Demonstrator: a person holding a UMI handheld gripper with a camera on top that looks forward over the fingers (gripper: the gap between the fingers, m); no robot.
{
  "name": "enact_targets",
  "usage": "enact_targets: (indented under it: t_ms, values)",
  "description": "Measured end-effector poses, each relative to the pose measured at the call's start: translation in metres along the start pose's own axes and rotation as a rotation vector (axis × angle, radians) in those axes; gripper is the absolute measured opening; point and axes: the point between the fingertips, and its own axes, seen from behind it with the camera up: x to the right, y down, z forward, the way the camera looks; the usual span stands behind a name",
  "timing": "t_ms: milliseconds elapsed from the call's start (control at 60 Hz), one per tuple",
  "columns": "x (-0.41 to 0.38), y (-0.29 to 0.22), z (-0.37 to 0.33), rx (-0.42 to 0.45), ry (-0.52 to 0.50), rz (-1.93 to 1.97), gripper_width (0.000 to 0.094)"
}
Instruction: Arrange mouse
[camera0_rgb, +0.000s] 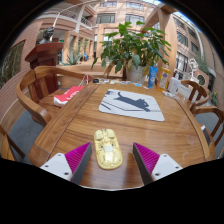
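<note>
Gripper (108, 160) held low over wooden table (60, 125), fingers spread wide w/ yellow mouse (107, 148) resting on tabletop btwn them, gaps both sides. Grey mouse pad (133, 104) lies beyond, bare wood btwn.

Mouse (107, 148) – pale yellow with faint lighter mottling, lower centre. Gripper (111, 158) pads (76, 158) – magenta on white fingers, bottom left and right. Table (60, 125) – warm brown wood grain. Mouse mat (133, 104) – light grey with dark cat figure, centre. Red item (68, 95), left. Plant (135, 45) – green leaves, upper centre. Bottle (152, 77) – blue.
</note>
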Motion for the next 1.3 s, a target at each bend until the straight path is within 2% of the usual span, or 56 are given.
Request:
enact_targets:
  t_ms: [167,217,283,367,517,667,750,933,1050,1150,1217,1300]
  values:
    - [0.000,-0.011,0.019,0.003,-0.002,0.026,0.0766]
    - [-0.001,-0.013,0.024,0.002,-0.008,0.033,0.0674]
    - [-0.008,-0.016,0.028,0.003,-0.030,0.039,0.0479]
    - [-0.007,-0.018,0.029,0.006,-0.007,0.030,0.0463]
    - [-0.006,-0.020,0.027,0.030,0.029,0.001,0.0368]
    - [-0.008,-0.023,0.023,0.040,0.013,0.028,0.0361]
    - [-0.010,-0.050,0.005,0.093,-0.009,0.045,0.0362]
    - [0.003,-0.170,-0.043,0.304,-0.055,0.092,0.0362]
    - [0.034,-0.248,-0.042,0.427,-0.019,0.104,0.0362]
    - [0.062,-0.278,0.001,0.421,0.024,0.123,0.0359]
    - [0.080,-0.272,0.050,0.367,0.048,0.135,0.0359]
    - [0.094,-0.254,0.103,0.249,0.072,0.144,0.0359]
